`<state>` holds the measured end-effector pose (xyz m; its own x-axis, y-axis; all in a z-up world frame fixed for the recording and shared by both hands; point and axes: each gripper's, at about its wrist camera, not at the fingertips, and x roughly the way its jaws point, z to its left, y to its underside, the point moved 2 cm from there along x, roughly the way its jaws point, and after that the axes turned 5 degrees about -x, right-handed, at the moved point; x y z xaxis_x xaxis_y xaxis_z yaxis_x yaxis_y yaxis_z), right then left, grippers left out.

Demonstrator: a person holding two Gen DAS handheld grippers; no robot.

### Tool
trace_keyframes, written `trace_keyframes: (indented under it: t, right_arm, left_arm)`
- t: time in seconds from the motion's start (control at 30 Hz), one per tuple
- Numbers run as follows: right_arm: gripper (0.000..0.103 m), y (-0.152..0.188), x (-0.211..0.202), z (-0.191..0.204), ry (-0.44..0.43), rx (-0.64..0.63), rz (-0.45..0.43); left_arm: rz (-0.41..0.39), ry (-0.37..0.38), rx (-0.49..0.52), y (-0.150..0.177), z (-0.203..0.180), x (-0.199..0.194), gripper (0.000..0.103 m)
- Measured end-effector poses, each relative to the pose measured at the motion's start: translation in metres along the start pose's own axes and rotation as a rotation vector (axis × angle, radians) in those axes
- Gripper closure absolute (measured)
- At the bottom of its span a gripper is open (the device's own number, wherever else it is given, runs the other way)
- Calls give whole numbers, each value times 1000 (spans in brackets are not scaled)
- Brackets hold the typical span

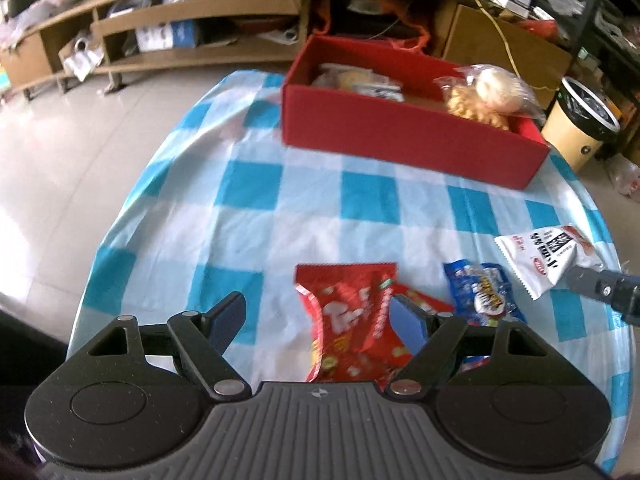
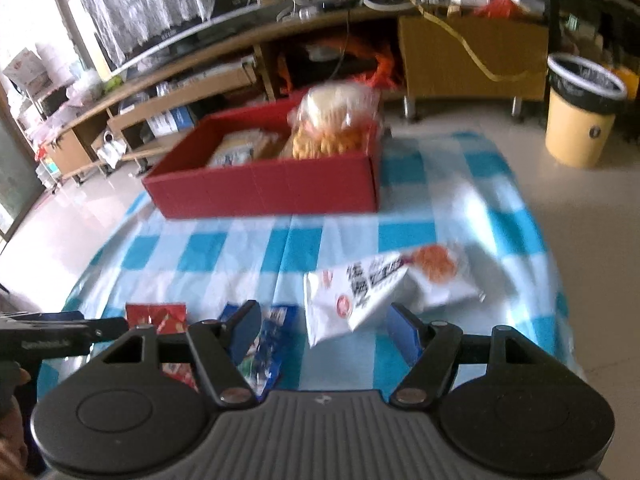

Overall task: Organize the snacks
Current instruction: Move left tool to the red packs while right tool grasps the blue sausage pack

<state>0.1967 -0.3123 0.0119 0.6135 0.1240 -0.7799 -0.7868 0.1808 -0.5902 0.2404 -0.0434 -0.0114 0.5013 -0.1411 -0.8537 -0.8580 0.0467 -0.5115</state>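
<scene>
Both tongs are pointing steeply down at the counter [image 1: 248,184], which is wearing a blue-and-white checked cloth. The left tongs [image 1: 320,320] are standing open, gripping nothing, with a red snack packet [image 1: 352,320] lying on the cloth between and just under the two blue pads; the right-hand pad is overlapping the packet's edge in the picture, though whether it is touching is unclear. The right tongs [image 2: 324,332] are also standing open and empty, with a white snack packet [image 2: 360,296] lying just ahead of them, its near corner reaching in between the pads. A blue snack packet [image 1: 484,296] is lying between the red and white ones, just right of the left tongs and just behind the left pad of the right tongs. Well beyond both tongs, a red box [image 1: 400,136] is sitting on the counter, already holding a clear bag of buns and puffs [image 1: 488,96] at one end and flatter packets at the other. The left view is showing the tip of the right tongs beside the white packet; the right view is showing the left tongs from the side and, at the picture's left edge, part of a hand [image 2: 12,420]. The right view is blurrier.
</scene>
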Motion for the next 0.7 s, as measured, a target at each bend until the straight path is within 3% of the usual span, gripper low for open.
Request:
trace_keyframes:
  t: [0.3,0.53,0.7]
  right_arm:
    - [37,8,37,37,-116,4,94]
    - [37,9,69,55,-81,-45,141]
    - [26,15,78,73,-23,-144,131]
  left_arm:
    - [26,-2,-7,5,8,9,17]
    - [46,1,25,7,2,17,17]
    - [55,-5,45,8,-2,21,17]
